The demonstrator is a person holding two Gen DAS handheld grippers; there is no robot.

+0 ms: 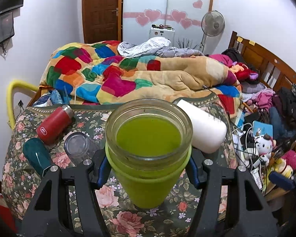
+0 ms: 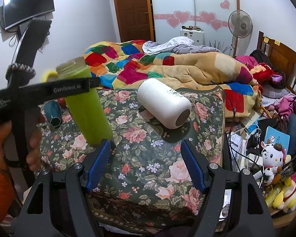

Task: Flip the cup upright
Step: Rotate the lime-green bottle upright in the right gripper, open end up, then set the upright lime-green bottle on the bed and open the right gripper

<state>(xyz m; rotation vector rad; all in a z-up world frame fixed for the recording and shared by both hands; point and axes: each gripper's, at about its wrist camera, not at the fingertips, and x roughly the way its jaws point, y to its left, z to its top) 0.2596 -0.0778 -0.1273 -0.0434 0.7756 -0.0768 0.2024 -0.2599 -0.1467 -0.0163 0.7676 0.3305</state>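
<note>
While the green cup sits mouth-up above the floral cloth, the left gripper clamps it just below its glass rim. Close behind lie a white bottle, a clear glass, a red flask and a teal cup, crowding the cloth. Fingers spread and empty, the right gripper hovers beside it.

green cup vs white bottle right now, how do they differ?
The green cup stands mouth-up, clamped in the left gripper; the white bottle lies on its side, untouched. The green cup shows a clear glass rim; the white bottle is opaque all over. Both are over the floral cloth.
</note>
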